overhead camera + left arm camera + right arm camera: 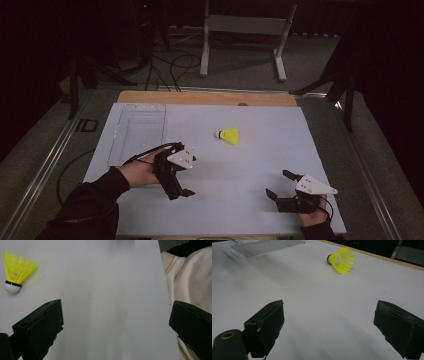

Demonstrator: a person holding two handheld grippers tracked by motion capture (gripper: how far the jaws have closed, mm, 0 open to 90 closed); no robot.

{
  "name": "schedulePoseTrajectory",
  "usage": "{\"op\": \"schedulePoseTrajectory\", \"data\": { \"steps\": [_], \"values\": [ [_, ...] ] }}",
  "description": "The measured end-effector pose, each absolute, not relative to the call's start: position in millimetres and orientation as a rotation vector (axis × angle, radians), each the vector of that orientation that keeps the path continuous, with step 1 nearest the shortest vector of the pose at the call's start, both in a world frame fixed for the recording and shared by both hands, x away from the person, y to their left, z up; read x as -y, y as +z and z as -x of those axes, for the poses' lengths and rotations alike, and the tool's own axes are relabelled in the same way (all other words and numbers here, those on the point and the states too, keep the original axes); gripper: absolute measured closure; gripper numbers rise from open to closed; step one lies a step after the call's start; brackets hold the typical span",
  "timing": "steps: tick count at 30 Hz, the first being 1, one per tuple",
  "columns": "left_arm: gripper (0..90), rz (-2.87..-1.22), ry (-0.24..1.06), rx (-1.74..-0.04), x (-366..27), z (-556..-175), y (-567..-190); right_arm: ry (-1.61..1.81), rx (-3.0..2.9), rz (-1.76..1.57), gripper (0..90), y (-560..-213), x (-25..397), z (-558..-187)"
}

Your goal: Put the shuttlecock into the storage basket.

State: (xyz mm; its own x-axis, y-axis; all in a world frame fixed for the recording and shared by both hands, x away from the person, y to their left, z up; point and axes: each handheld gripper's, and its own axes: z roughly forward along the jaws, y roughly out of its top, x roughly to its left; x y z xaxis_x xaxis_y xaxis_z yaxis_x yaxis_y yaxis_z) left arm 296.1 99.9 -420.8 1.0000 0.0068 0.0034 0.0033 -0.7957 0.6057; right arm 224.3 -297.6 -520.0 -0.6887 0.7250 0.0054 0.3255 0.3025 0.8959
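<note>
The left gripper (186, 176) and right gripper (280, 186) hover agape, well short of the yellow plastic shuttlecock (229, 135) lying mid-desk. Left gripper view: shuttlecock (17, 271) off-centre. Right gripper view: it (341, 259) could roll if nudged.

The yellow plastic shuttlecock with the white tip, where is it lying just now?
In the high view the yellow plastic shuttlecock lies on its side on the white table, beyond both grippers and right of the clear tray.

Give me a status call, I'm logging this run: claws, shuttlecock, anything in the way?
Left claw open, empty. Right claw open, empty. Yellow shuttlecock on its side on the white board, untouched. Clear tray off left, not in the way.
</note>
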Motion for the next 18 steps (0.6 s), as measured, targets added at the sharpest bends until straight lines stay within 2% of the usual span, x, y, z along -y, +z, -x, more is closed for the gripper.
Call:
{"op": "schedulePoseTrajectory", "data": {
  "steps": [7,11,18],
  "values": [
    [0.2,-2.475,-0.026,-0.069,-90.8,-310.2,-415.2,1.352,-2.174,-0.93,9.8,-520.3,298.0,-224.8],
    [0.2,-2.437,0.028,-0.09,-87.2,-318.7,-412.5,1.353,-2.176,-0.927,9.8,-520.5,298.2,-224.8],
    [0.2,-2.414,0.039,-0.109,-81.1,-337.9,-408.3,1.351,-2.181,-0.932,9.8,-520.7,297.7,-224.6]
  ]
}}
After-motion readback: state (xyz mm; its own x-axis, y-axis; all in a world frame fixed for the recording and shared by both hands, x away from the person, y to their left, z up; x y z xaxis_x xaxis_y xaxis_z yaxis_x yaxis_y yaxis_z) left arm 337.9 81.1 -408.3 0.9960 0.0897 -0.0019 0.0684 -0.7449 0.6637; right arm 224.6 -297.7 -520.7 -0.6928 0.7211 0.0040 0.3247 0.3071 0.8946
